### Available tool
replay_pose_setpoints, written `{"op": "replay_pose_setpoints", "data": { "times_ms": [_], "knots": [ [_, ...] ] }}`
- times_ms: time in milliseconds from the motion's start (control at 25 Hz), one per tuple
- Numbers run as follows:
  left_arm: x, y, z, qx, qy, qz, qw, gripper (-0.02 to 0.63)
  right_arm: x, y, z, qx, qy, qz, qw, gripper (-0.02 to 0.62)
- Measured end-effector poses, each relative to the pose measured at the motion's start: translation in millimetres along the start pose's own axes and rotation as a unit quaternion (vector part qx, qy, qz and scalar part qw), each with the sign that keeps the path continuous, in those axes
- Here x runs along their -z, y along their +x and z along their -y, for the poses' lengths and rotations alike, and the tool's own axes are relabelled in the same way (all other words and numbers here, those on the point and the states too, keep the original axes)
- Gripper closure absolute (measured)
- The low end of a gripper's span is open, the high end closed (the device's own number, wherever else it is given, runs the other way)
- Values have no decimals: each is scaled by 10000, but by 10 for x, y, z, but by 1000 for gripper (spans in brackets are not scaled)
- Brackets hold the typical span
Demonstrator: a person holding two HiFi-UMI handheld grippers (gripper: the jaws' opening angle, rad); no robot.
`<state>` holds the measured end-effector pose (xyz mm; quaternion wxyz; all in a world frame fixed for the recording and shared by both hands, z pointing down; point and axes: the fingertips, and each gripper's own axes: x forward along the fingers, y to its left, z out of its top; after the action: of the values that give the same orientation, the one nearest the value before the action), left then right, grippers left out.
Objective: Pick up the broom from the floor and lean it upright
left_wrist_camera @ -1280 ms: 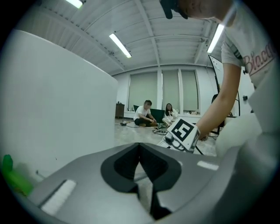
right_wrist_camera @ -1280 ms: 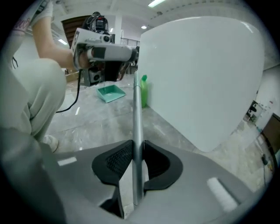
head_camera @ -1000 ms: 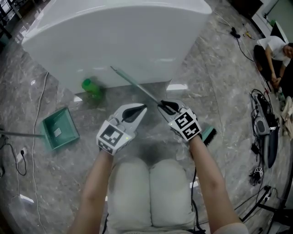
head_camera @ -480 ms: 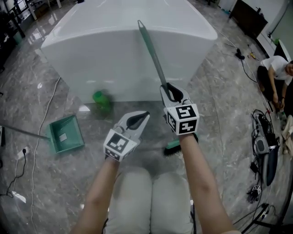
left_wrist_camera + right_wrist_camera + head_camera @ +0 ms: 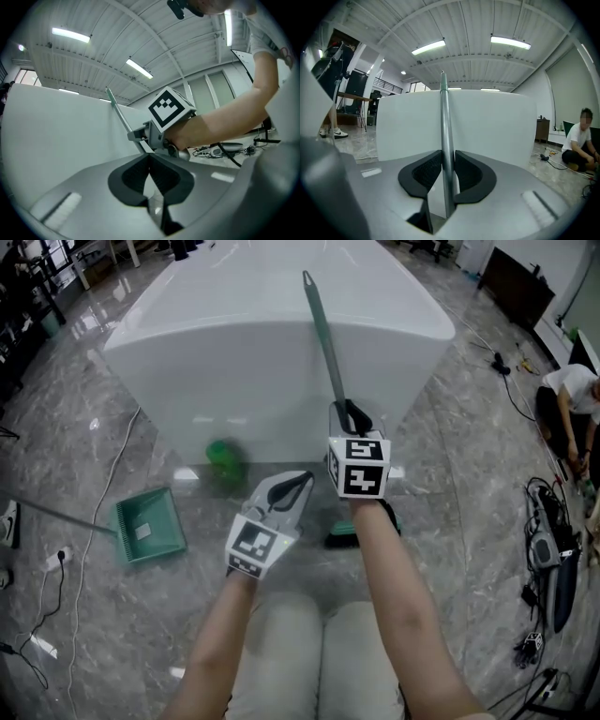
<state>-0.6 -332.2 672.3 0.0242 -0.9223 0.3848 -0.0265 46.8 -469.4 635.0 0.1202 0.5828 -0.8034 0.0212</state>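
Holding broom handle (image 5: 323,334) clamped in right hand-held gripper (image 5: 349,413), with left hand-held gripper (image 5: 300,481) closed, empty. Seat bristles (image 5: 340,539) on floor (image 5: 103,465), then tip handle gently against white worktop (image 5: 234,399).

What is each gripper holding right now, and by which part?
The right gripper grips the broom by the lower part of its handle. The left gripper holds nothing, jaws together.
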Motion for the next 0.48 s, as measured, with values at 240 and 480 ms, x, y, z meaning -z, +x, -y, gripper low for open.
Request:
{"op": "replay_pose_setpoints", "data": {
  "times_ms": [240, 480],
  "knots": [
    [26, -51, -95, -95, -34, -17, 9999, 606, -38, 44, -15, 185, -234, 118, 9995, 493],
    [20, -12, -97, -67, -35, -12, 10000, 606, -69, 45, -39, 18, -430, 105, 9990, 367]
  ]
}}
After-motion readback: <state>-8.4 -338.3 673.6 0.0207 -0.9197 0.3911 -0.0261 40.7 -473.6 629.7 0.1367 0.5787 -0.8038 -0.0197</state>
